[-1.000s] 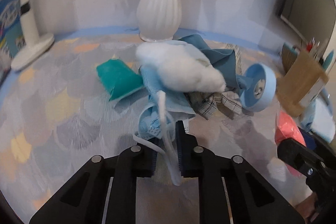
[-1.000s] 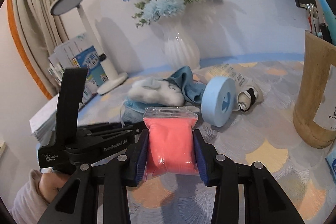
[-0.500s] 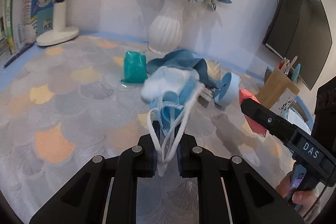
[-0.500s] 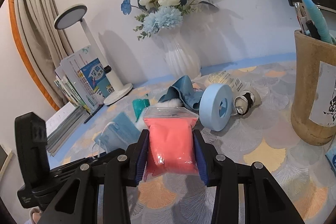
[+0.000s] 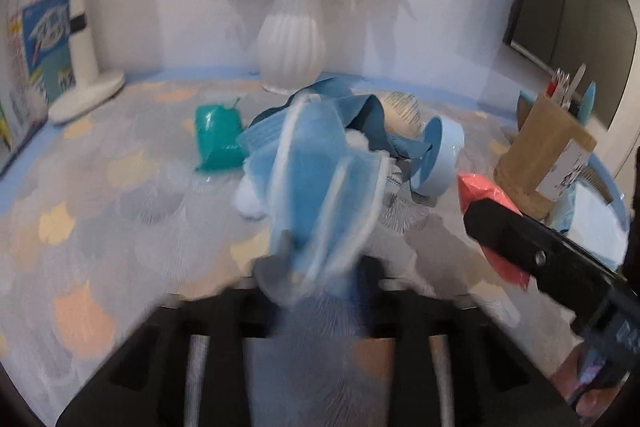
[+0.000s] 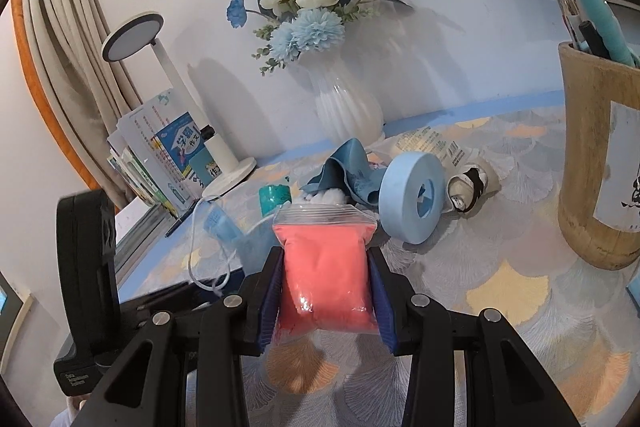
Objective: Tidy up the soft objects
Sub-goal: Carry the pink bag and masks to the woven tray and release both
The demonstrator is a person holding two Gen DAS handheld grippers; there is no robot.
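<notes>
My left gripper (image 5: 316,289) is shut on a light blue face mask (image 5: 316,195), which hangs blurred above the patterned tablecloth (image 5: 100,211); the right wrist view shows the mask (image 6: 220,227) with its white ear loops dangling. My right gripper (image 6: 326,291) is shut on a pink zip bag (image 6: 326,279), held low over the cloth, right of the left gripper. Behind lies a pile: a dark blue cloth (image 6: 348,171), white cotton wool (image 6: 326,197), a teal bag (image 5: 218,137) and a rolled black-and-white sock (image 6: 468,185).
A light blue tape roll (image 6: 414,197) stands on edge beside the pile. A white vase (image 6: 346,107) with flowers stands at the back, a desk lamp (image 6: 132,39) and books (image 6: 160,155) at the left, a wooden pen holder (image 6: 596,179) at the right.
My left gripper has drawn the mask off the pile, back and up, and the mask now swings free. The cotton wool stayed on the table. The right gripper kept the pink bag nearly still.
</notes>
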